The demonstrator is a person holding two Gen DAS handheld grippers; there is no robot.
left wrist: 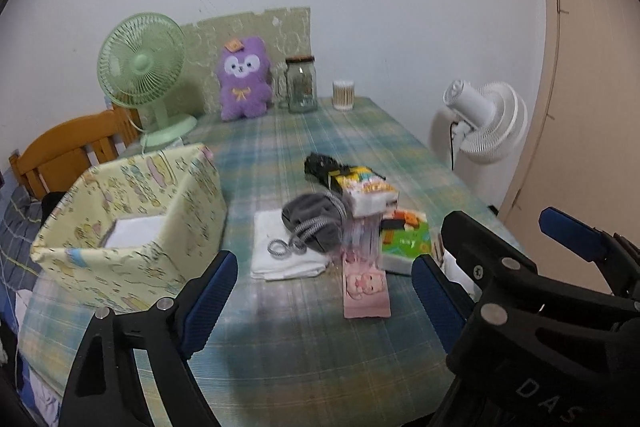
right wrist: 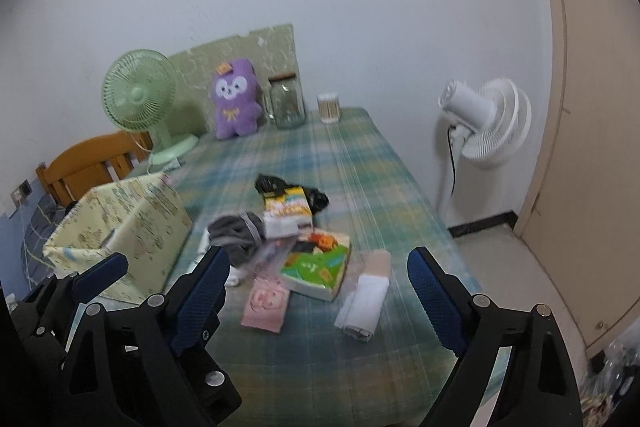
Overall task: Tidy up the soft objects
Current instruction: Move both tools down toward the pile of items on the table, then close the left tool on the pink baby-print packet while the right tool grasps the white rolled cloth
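Observation:
A heap of soft things lies mid-table: a grey knit garment [left wrist: 310, 217] with a striped cord, on a folded white cloth [left wrist: 280, 251], a pink packet [left wrist: 366, 287], a green tissue pack [left wrist: 406, 241] and a yellow pack [left wrist: 366, 193]. A rolled white cloth [right wrist: 362, 301] lies at the near right. A yellow fabric box [left wrist: 132, 223] stands at the left with something white inside. My left gripper [left wrist: 324, 295] is open and empty, above the near table. My right gripper [right wrist: 318, 295] is open and empty, short of the heap.
A purple plush [left wrist: 244, 79], a glass jar [left wrist: 302, 85], a cotton swab tub [left wrist: 344, 95] and a green fan [left wrist: 144, 75] stand along the far edge. A white floor fan [left wrist: 484, 123] stands off the right side. A wooden chair [left wrist: 68, 151] is at the left.

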